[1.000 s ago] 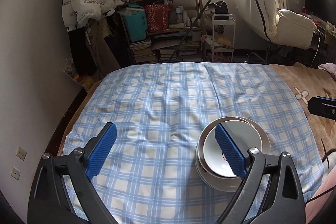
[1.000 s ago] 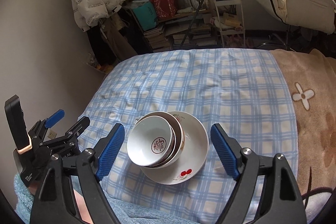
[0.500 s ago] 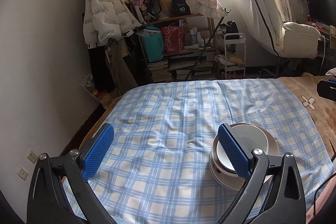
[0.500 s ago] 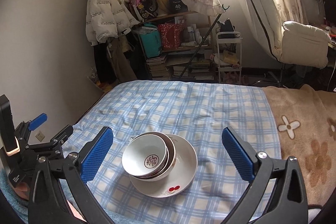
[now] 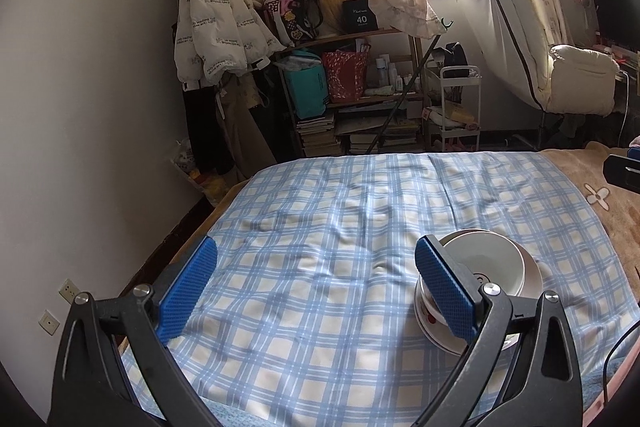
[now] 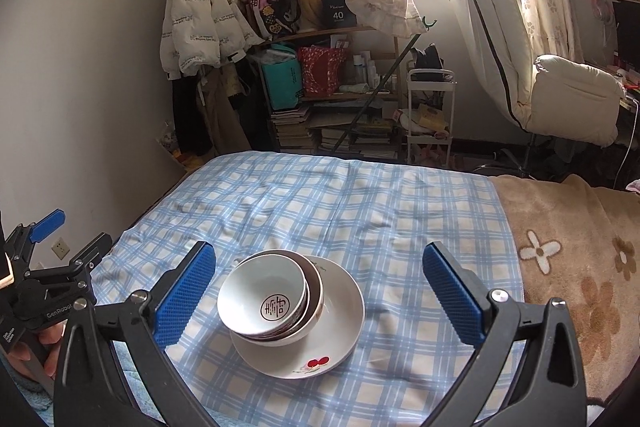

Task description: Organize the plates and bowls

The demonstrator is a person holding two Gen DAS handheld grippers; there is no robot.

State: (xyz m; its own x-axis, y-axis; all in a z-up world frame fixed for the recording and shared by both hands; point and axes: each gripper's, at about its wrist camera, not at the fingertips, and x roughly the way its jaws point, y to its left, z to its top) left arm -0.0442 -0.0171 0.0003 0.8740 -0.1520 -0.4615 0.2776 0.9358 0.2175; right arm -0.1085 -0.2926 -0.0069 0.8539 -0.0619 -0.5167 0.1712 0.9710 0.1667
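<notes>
A white bowl with a red seal mark (image 6: 264, 297) sits nested in a second bowl with a brown inside (image 6: 314, 291). Both rest on a white plate with a cherry print (image 6: 332, 343) on the blue checked cloth (image 6: 360, 211). The stack also shows in the left wrist view (image 5: 492, 263), partly behind the left gripper's right finger. My right gripper (image 6: 318, 301) is open and empty, raised above and behind the stack. My left gripper (image 5: 316, 291) is open and empty, left of the stack. It also shows in the right wrist view (image 6: 48, 259).
The cloth (image 5: 340, 227) covers a bed with a brown flowered blanket (image 6: 576, 251) on the right. Behind the bed stand a cluttered bookshelf (image 6: 332, 99), a white cart (image 6: 430, 115), a hanging white jacket (image 6: 200, 23) and a white armchair (image 6: 572, 103). A wall is on the left.
Both grippers have pulled back and tilted up from the stack, so more of the room shows. The bowls and plate have not moved. Both grippers stay open.
</notes>
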